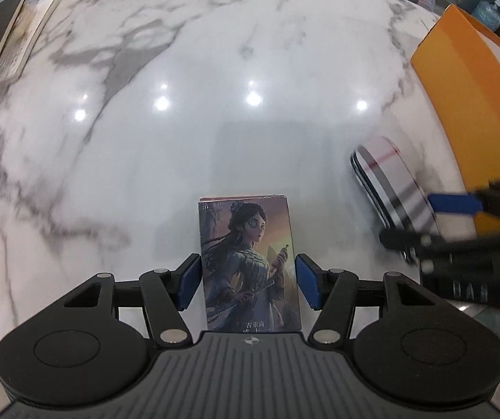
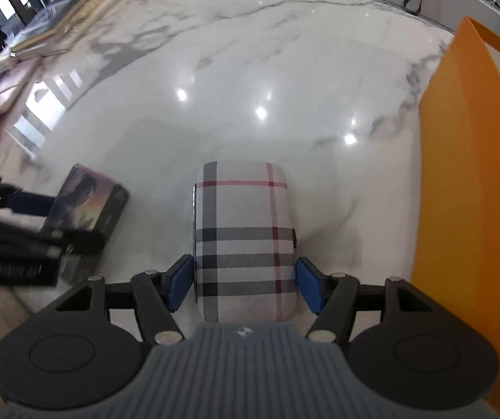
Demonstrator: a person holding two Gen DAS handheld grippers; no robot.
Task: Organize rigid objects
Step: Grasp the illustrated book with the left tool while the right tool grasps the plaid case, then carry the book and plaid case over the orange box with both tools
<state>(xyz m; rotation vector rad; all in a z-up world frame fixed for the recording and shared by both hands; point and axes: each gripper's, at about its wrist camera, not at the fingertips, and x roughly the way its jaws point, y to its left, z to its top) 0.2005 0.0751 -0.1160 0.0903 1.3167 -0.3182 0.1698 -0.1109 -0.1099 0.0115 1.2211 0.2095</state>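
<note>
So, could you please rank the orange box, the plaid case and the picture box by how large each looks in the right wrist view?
1. Orange box: largest, filling the right edge.
2. Plaid case: held close to the camera between the right gripper pads, so nearness inflates it.
3. Picture box: smallest, partly hidden by the left gripper.

Chinese characters "古董商" low on the illustrated card box [image 1: 250,265].

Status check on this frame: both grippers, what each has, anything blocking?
Left gripper clamped on card box. Right gripper clamped on plaid case. Orange box close at right; marble table ahead bare, nothing blocking.
</note>
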